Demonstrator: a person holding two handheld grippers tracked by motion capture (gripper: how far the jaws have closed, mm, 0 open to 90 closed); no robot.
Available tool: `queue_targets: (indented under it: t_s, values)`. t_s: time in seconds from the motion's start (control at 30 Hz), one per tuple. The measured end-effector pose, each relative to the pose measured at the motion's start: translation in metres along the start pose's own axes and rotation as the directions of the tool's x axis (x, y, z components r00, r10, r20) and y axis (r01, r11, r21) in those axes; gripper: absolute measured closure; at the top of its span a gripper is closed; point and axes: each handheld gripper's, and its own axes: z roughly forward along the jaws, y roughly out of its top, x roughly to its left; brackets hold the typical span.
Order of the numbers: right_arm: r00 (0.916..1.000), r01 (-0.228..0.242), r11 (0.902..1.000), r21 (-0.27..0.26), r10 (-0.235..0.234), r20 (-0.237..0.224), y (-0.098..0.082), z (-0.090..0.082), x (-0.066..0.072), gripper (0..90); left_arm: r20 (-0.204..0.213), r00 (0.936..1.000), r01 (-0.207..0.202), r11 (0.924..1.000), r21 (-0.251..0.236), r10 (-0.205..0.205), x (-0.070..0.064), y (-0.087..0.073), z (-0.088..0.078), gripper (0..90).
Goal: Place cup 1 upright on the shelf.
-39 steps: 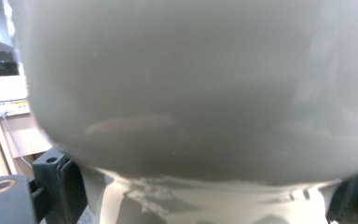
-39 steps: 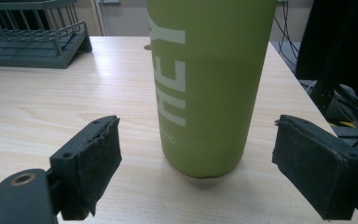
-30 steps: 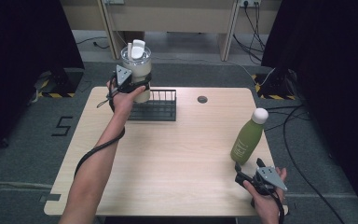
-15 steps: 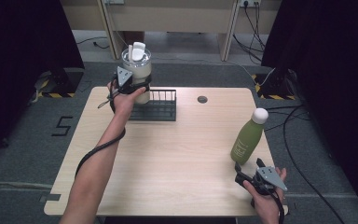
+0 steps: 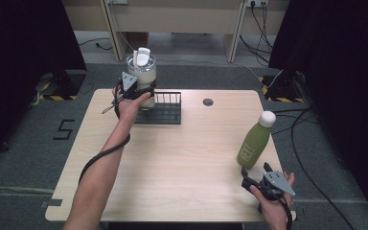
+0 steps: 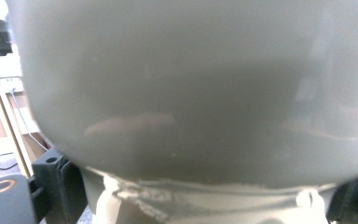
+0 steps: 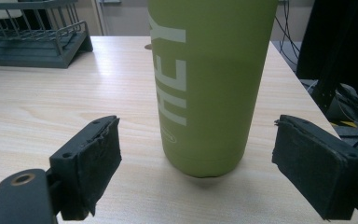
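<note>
A cream tumbler (image 5: 143,79) with a clear lid and a white flip tab stays upright at the left end of a black wire rack (image 5: 168,113). My left gripper (image 5: 138,92) is shut on its body. In the left gripper view the tumbler's wall (image 6: 191,93) presses close to the lens, so I cannot tell whether its base rests on anything. A green bottle (image 5: 255,143) with a white cap stands at the table's right side. My right gripper (image 5: 255,170) sits just in front of it, near the front edge. Its jaws (image 7: 198,128) stand open either side of the bottle (image 7: 209,84) without touching it.
The light wooden table (image 5: 182,167) has a small round cable hole (image 5: 208,101) at the back. Dark curtains hang on both sides, and cables lie on the floor to the right of the table.
</note>
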Motion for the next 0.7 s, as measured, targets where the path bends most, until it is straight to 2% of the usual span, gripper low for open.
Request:
queue_targets:
  t_s: [0.7]
  values:
    - [1.0,0.005,1.0,0.002,-0.005,-0.001,0.0,0.0,0.0,14.9,0.006,0.9998,0.016,0.9994,0.029,-0.017,-0.002,-0.014,0.002,8.4]
